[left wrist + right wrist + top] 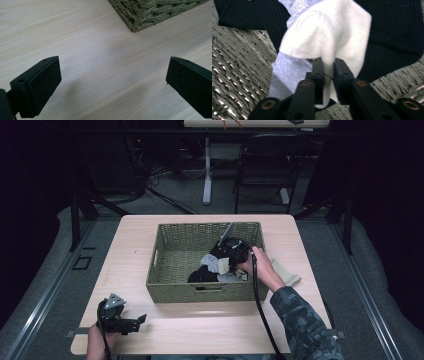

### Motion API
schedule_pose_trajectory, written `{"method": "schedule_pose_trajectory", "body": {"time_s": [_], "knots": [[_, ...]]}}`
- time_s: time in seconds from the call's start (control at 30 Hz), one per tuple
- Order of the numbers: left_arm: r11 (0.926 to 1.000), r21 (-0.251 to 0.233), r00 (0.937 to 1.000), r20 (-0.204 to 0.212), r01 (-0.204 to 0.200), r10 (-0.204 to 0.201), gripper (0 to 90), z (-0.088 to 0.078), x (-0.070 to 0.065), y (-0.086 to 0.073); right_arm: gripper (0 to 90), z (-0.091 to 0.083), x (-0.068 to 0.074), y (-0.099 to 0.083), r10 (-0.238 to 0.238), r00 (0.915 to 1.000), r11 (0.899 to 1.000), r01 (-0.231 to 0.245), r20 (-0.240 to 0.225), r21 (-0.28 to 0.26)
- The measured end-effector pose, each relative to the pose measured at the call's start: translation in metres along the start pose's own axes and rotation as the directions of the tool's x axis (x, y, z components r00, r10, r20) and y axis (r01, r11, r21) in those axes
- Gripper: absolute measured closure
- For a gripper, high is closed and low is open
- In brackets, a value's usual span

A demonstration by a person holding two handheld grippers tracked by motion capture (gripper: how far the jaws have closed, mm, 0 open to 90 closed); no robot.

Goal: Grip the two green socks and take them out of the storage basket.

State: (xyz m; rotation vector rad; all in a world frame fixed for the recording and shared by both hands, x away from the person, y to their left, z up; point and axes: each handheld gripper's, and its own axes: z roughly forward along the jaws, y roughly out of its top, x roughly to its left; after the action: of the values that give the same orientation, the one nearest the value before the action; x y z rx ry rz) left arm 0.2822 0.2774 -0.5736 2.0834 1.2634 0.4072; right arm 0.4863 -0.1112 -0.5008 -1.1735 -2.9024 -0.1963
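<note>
One white-and-grey sock (329, 37) lies on dark clothing (394, 32) in the right half of the single wicker basket (175, 287), pinched in the right gripper's (328, 71) narrow jaws. That hand reaches in from the right, tilted down. The left gripper (112, 82) rests on the desk (200, 325) at near left, jaws wide and empty. One pale sock (287, 272) lies right of the basket.

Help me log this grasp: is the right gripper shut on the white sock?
Shut on it. In the right gripper view the right gripper pinches a fold of the white sock between its jaws.
</note>
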Motion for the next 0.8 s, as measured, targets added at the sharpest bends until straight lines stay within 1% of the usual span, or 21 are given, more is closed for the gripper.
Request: {"method": "schedule_pose_trajectory", "body": {"time_s": [0.1, 0.13, 0.17, 0.2, 0.23, 0.27, 0.3, 0.33, 0.47, 0.5, 0.53, 0.6, 0.63, 0.67, 0.73, 0.77, 0.8], "knots": [[1.0000, 0.000, 1.0000, 0.000, -0.001, 0.001, 0.0, 0.000, 0.000, 0.000, 83.0, -0.007, -0.001, -0.002, -0.001, 1.0000, 1.000, 0.001, 0.006, -0.020], [1.0000, 0.000, 1.0000, 0.000, -0.001, 0.001, 0.0, 0.000, 0.000, 0.000, 83.0, -0.007, -0.001, -0.002, -0.001, 1.0000, 1.000, 0.001, 0.006, -0.020], [1.0000, 0.000, 1.0000, 0.000, -0.001, 0.001, 0.0, 0.000, 0.000, 0.000, 83.0, -0.010, -0.001, -0.003, 0.005, 1.0000, 1.000, -0.005, -0.001, -0.028], [1.0000, 0.000, 1.0000, 0.000, 0.000, 0.000, 0.0, 0.000, 0.000, 0.000, 83.0, -0.015, -0.001, -0.003, -0.001, 1.0000, 0.999, 0.001, 0.001, -0.036], [1.0000, 0.000, 1.0000, -0.002, -0.001, 0.001, 0.0, 0.000, 0.000, 0.000, 82.9, -0.022, 0.000, -0.005, 0.003, 1.0000, 0.999, -0.003, 0.000, -0.051], [1.0000, 0.000, 1.0000, -0.001, -0.003, 0.003, 0.0, 0.000, 0.000, 0.000, 82.9, -0.025, 0.001, -0.006, 0.004, 1.0000, 0.998, -0.004, -0.001, -0.064], [1.0000, 0.000, 1.0000, -0.001, -0.003, 0.003, 0.0, 0.000, 0.000, 0.000, 82.9, -0.028, 0.001, -0.006, 0.000, 1.0000, 0.998, 0.001, 0.005, -0.069], [1.0000, -0.001, 1.0000, -0.006, -0.006, 0.006, 0.0, 0.000, 0.000, 0.000, 82.9, -0.035, 0.002, -0.006, -0.006, 1.0000, 0.997, 0.006, 0.008, -0.072], [1.0000, -0.001, 1.0000, -0.006, -0.006, 0.006, 0.0, 0.000, 0.000, 0.000, 82.9, -0.049, 0.004, -0.009, -0.008, 0.9999, 0.994, 0.010, 0.014, -0.109], [1.0000, -0.002, 1.0000, -0.007, -0.007, 0.007, 0.0, 0.000, 0.000, 0.000, 82.9, -0.053, 0.004, -0.009, -0.013, 0.9998, 0.994, 0.015, 0.015, -0.108], [1.0000, -0.003, 1.0000, -0.007, -0.004, 0.004, 0.0, 0.000, 0.000, 0.000, 82.9, -0.055, 0.005, -0.009, -0.009, 0.9999, 0.992, 0.010, 0.014, -0.122], [1.0000, -0.002, 0.9999, -0.007, -0.007, 0.007, 0.0, 0.000, 0.000, 0.000, 82.8, -0.058, 0.005, -0.010, -0.009, 0.9998, 0.992, 0.011, 0.016, -0.127], [1.0000, -0.002, 1.0000, -0.006, -0.008, 0.008, 0.0, 0.000, 0.000, 0.000, 82.8, -0.065, 0.005, -0.011, -0.012, 0.9997, 0.990, 0.014, 0.020, -0.137], [1.0000, -0.002, 1.0000, -0.006, -0.008, 0.008, 0.0, 0.000, 0.000, 0.000, 82.8, -0.067, 0.005, -0.012, -0.012, 0.9997, 0.988, 0.015, 0.019, -0.153], [1.0000, -0.003, 1.0000, -0.007, -0.003, 0.003, 0.0, 0.000, -0.001, 0.000, 82.9, -0.070, 0.005, -0.012, -0.011, 0.9997, 0.989, 0.014, 0.020, -0.148], [1.0000, -0.003, 1.0000, -0.007, -0.004, 0.004, 0.0, 0.000, 0.000, 0.000, 82.8, -0.077, 0.005, -0.013, -0.017, 0.9994, 0.987, 0.022, 0.030, -0.160], [1.0000, -0.002, 1.0000, -0.006, -0.007, 0.007, 0.0, 0.000, 0.000, 0.000, 82.8, -0.079, 0.005, -0.014, -0.011, 0.9996, 0.985, 0.015, 0.025, -0.171]]}}
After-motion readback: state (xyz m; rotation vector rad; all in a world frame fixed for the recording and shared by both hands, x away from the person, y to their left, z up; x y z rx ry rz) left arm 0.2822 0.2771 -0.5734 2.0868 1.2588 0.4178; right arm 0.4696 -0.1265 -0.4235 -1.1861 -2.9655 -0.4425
